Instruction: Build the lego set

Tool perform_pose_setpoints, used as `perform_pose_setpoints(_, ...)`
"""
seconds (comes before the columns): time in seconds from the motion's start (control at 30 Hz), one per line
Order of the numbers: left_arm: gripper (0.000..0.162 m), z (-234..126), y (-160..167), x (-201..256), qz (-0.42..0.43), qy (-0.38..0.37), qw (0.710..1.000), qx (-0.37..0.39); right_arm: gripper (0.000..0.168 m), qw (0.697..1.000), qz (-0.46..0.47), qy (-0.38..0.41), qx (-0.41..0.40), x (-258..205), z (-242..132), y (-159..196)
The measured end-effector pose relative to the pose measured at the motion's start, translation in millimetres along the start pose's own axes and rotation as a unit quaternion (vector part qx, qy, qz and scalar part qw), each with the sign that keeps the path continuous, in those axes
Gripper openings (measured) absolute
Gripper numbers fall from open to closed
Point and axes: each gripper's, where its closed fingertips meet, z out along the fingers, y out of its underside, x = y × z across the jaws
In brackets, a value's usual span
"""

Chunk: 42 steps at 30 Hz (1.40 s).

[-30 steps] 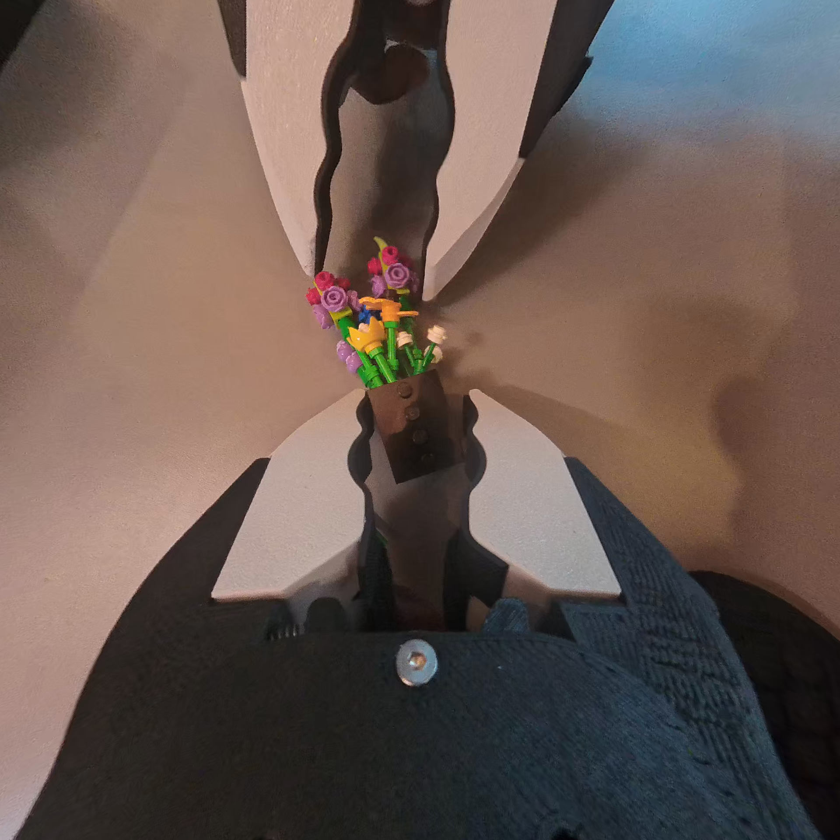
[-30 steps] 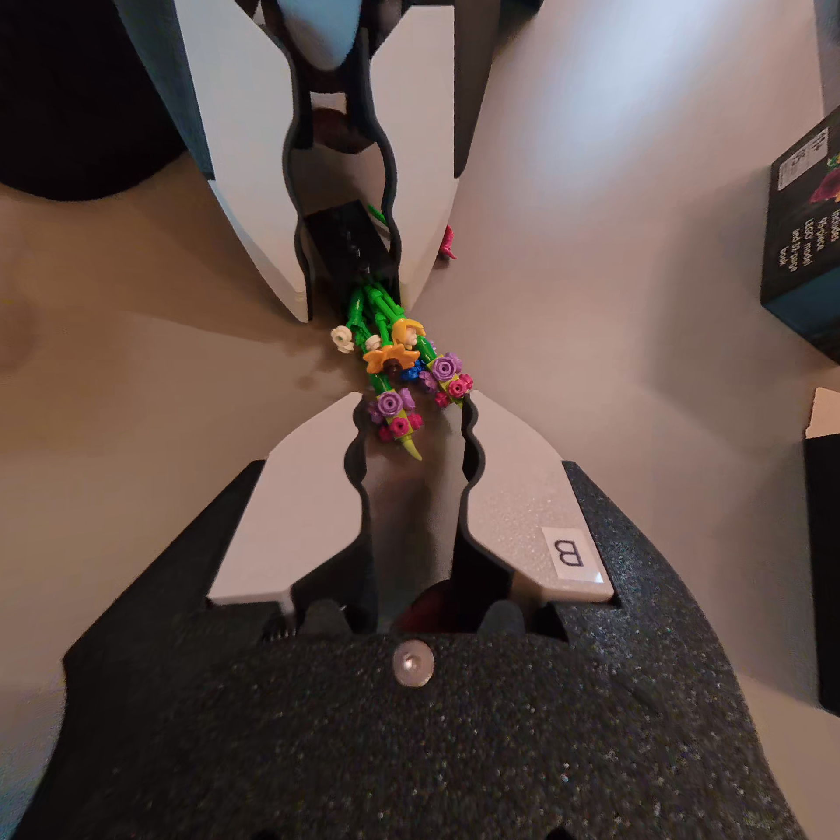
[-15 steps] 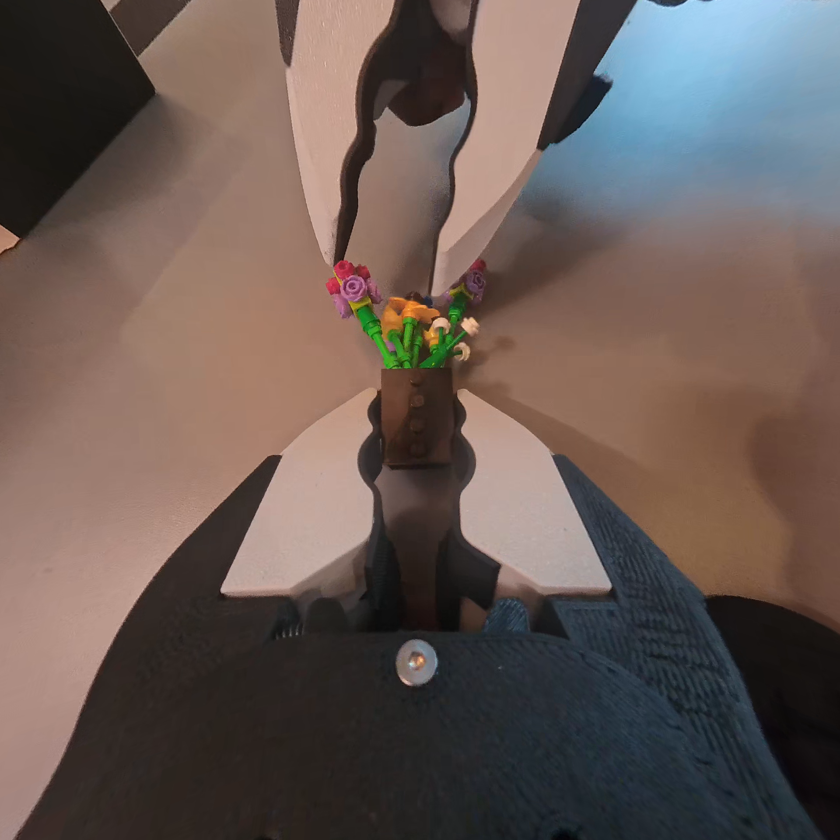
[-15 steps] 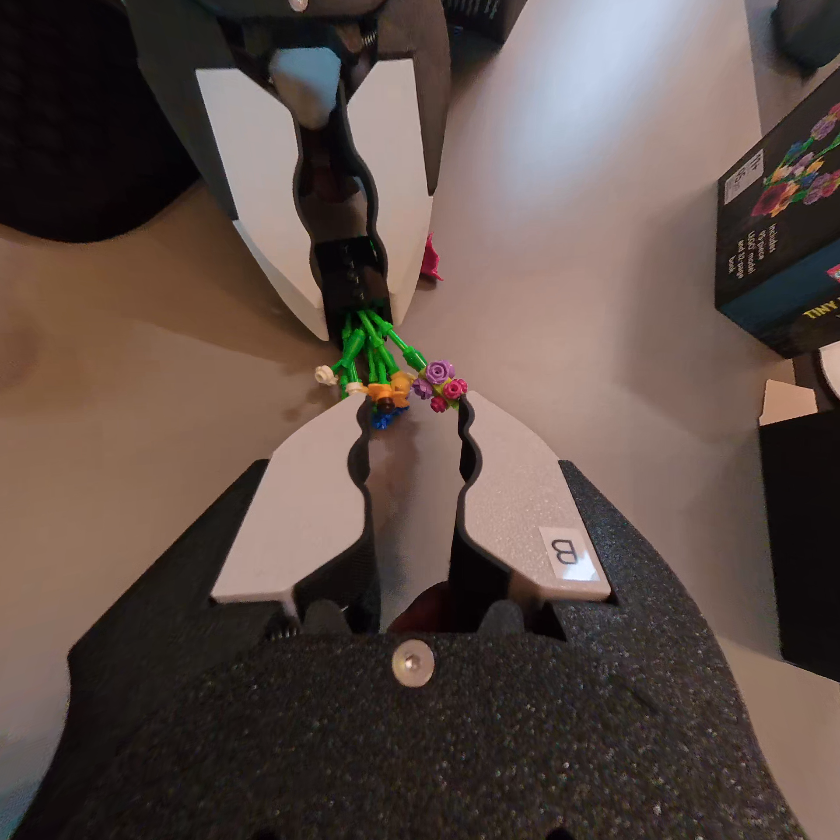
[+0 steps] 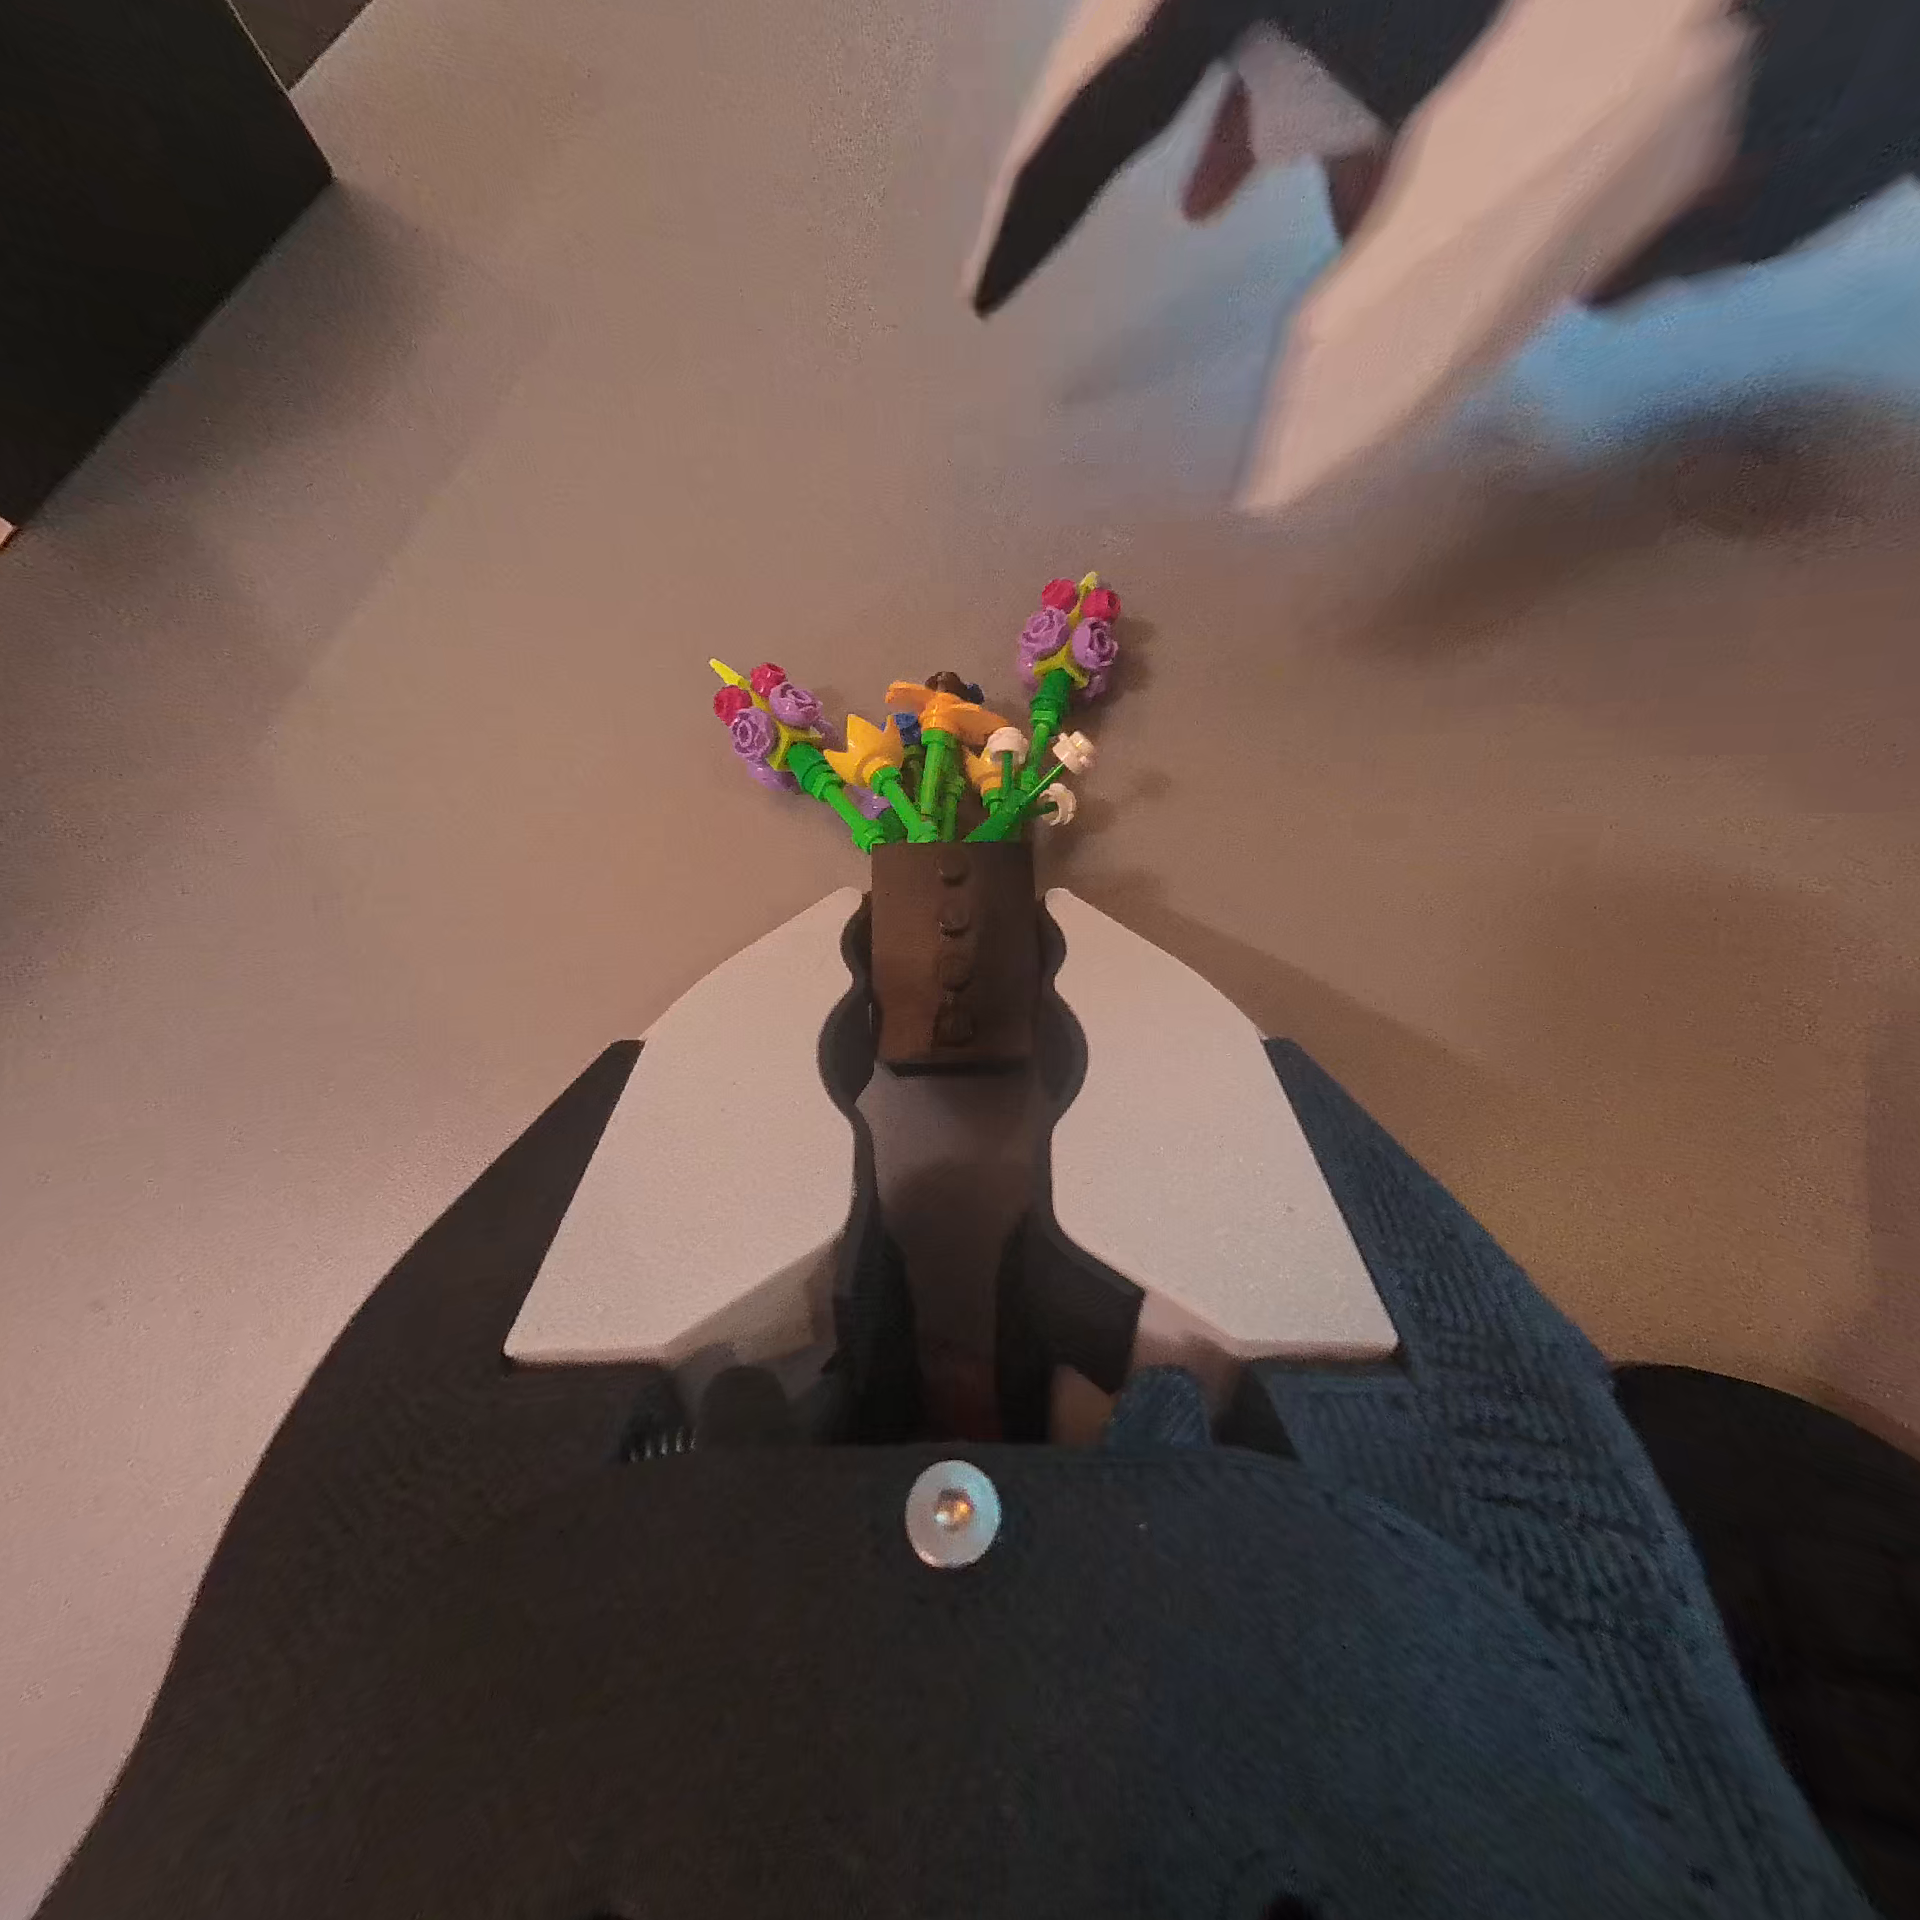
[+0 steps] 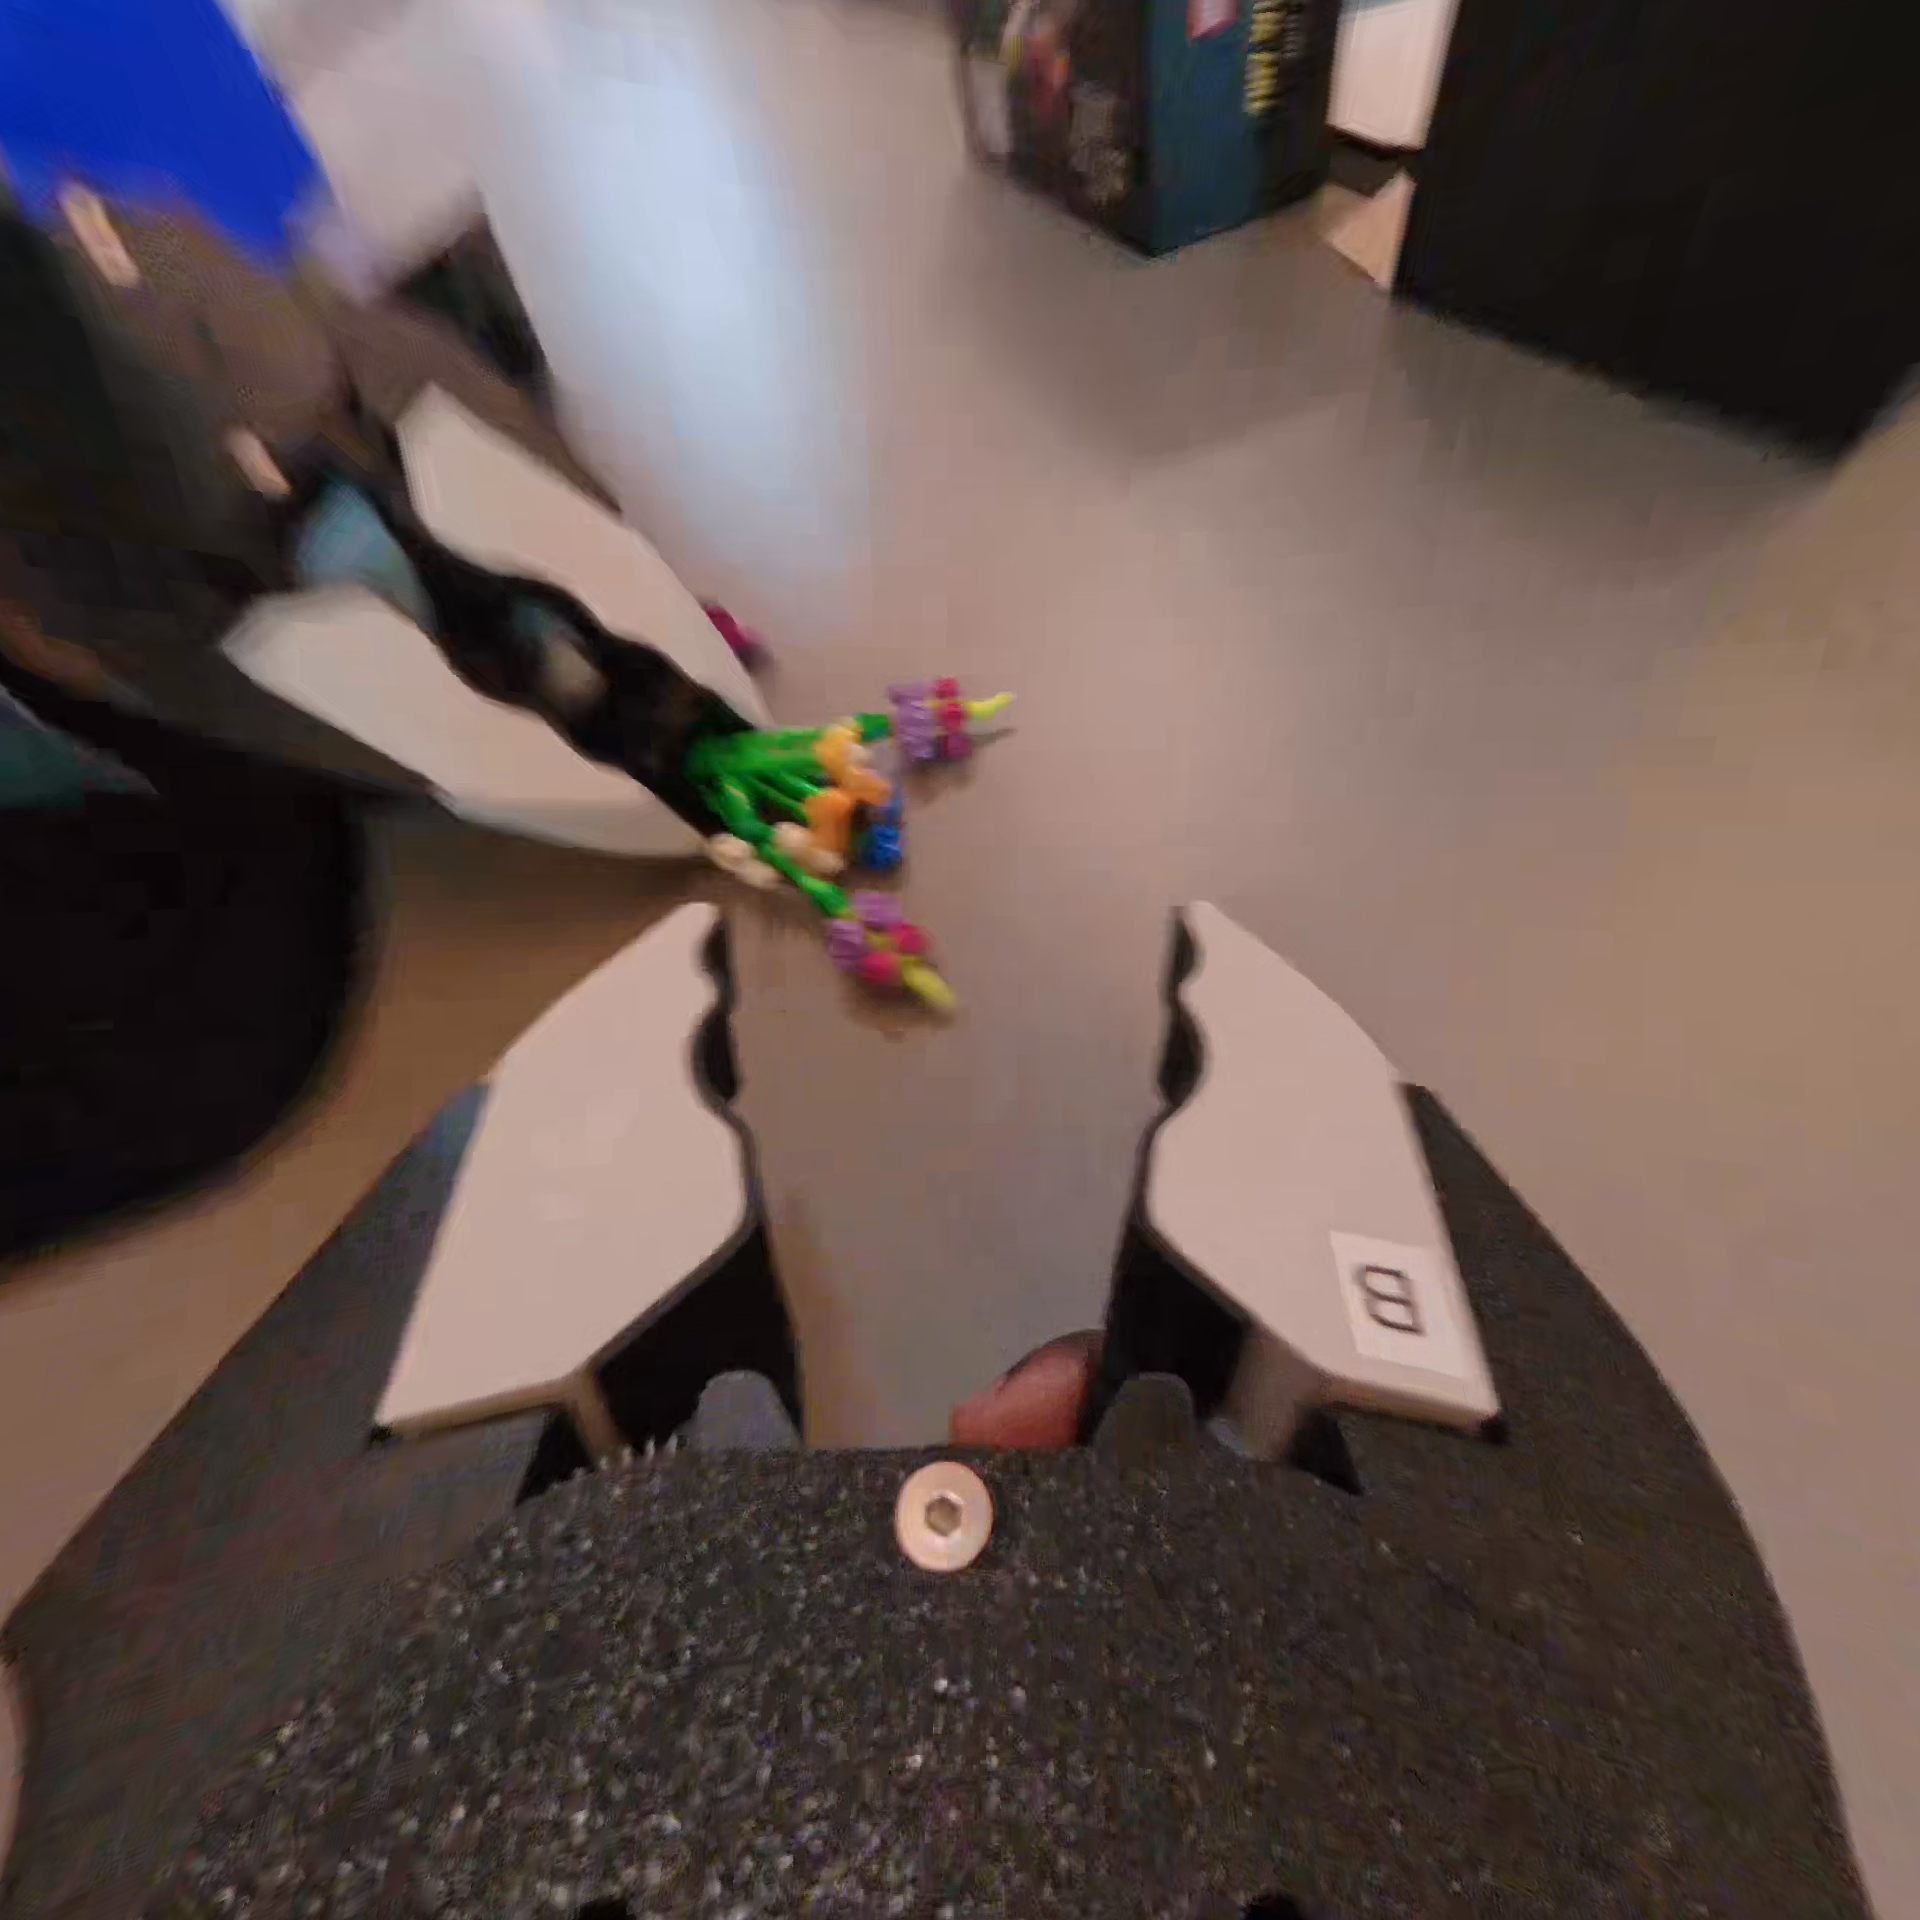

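My left gripper (image 5: 954,900) is shut on the dark base (image 5: 951,966) of a small lego bouquet. Its flowers (image 5: 935,727) (purple, pink, orange, yellow and white on green stems) stick out past the fingertips, just over the beige table (image 5: 416,727). My right gripper (image 6: 951,914) is open and empty, with the table showing between its fingers. In the right wrist view the bouquet (image 6: 831,800) lies just ahead and left of it, held by the left gripper (image 6: 722,774). The right gripper (image 5: 1117,405) shows blurred at the upper right of the left wrist view, apart from the flowers.
A small magenta lego piece (image 6: 732,629) lies on the table behind the left gripper. A dark lego box (image 6: 1143,114) stands at the far side. A large black object (image 6: 1662,208) is at the right. A black round shape (image 6: 156,987) is at the left.
My right gripper has opened wider and pulled back from the flower heads, off to the right. The left gripper still holds the base; the bouquet now points sideways in the right wrist view.
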Motion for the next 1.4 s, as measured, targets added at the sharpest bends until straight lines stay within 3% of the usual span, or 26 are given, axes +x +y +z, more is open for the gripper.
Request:
perform_pose_setpoints(0.03, 0.028, 0, 0, 0, 0.000, 0.000, 1.000, 0.000, 0.101, 0.994, 0.094, -0.021, 0.043, -13, -2, 1)
perform_pose_setpoints(0.1, 0.028, 0, 0, 0, 0.000, 0.001, 1.000, -0.001, 0.114, 0.969, 0.214, -0.045, 0.115, -32, -3, 4)
perform_pose_setpoints(0.23, 0.028, 0, 0, 0, 0.002, 0.001, 1.000, -0.005, 0.147, 0.975, 0.185, 0.014, 0.124, -51, 16, 3)
perform_pose_setpoints(0.27, 0.028, 0, 0, 0, 0.002, 0.000, 1.000, -0.006, 0.148, 0.979, 0.168, 0.019, 0.114, -55, 26, 3)
perform_pose_setpoints(0.4, 0.028, 1, 1, -1, -0.006, 0.005, 1.000, -0.005, 0.148, 0.981, 0.157, 0.013, 0.117, -57, 47, -9)
perform_pose_setpoints(0.57, 0.028, 0, 1, -1, -0.011, 0.009, 1.000, 0.000, 0.136, 0.976, 0.175, -0.002, 0.128, -50, 44, -13)
perform_pose_setpoints(0.83, 0.028, -1, 0, -3, -0.004, 0.000, 1.000, 0.022, 0.103, 0.965, 0.212, -0.006, 0.152, -35, 37, -17)
perform_pose_setpoints(1.17, 0.028, -7, -9, -6, 0.002, -0.019, 0.998, 0.063, 0.102, 0.964, 0.190, -0.026, 0.182, -42, 25, -40)
perform_pose_setpoints(1.4, 0.027, -22, -28, -9, -0.003, -0.033, 0.988, 0.149, 0.100, 0.965, 0.159, -0.031, 0.206, -54, 13, -66)
